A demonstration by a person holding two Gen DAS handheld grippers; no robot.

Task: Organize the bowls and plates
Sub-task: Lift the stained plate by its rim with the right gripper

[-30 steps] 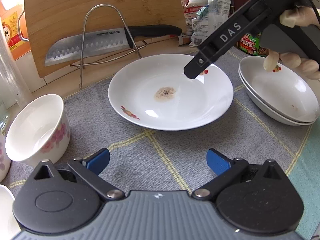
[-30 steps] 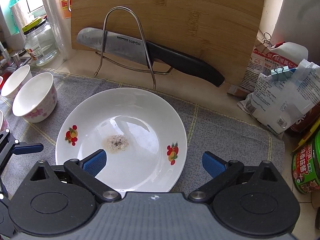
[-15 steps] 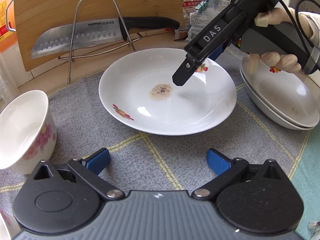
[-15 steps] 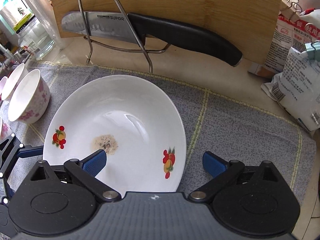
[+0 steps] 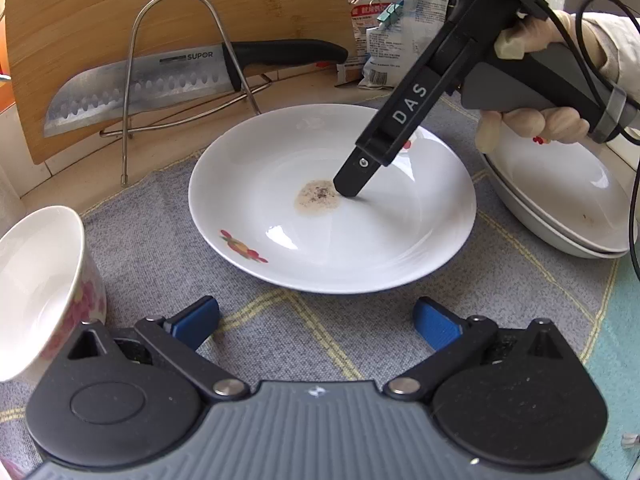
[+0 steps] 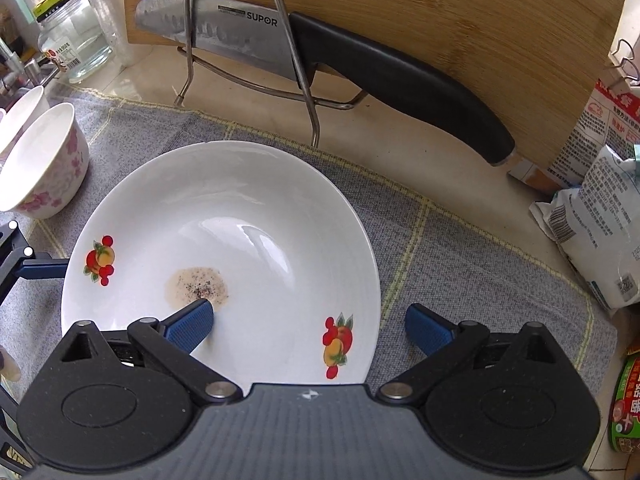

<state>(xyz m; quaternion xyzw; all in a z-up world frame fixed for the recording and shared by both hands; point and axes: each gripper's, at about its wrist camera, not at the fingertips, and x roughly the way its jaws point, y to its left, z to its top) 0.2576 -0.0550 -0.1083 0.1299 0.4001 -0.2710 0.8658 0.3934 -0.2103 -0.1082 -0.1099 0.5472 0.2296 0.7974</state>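
A white plate (image 5: 332, 224) with red fruit prints and a brown crumb stain lies on the grey cloth; it also shows in the right wrist view (image 6: 224, 248). My right gripper (image 6: 308, 330) is open and straddles the plate's right rim, its left fingertip (image 5: 352, 184) down inside the plate beside the stain. My left gripper (image 5: 316, 320) is open and empty, just short of the plate's near rim. Two stacked white plates (image 5: 560, 196) sit at the right. A white bowl with pink flowers (image 5: 36, 292) stands at the left, also in the right wrist view (image 6: 44, 172).
A bamboo cutting board (image 6: 440, 40) leans at the back behind a wire rack (image 5: 176, 60) holding a black-handled knife (image 6: 320, 60). Food bags (image 6: 600, 220) and a can (image 6: 624, 404) sit at the right. A glass jar (image 6: 68, 40) and another bowl (image 6: 20, 108) are at the left.
My right gripper has come down and forward over the plate; its left fingertip now reaches the stain. My left gripper has moved slightly closer to the plate.
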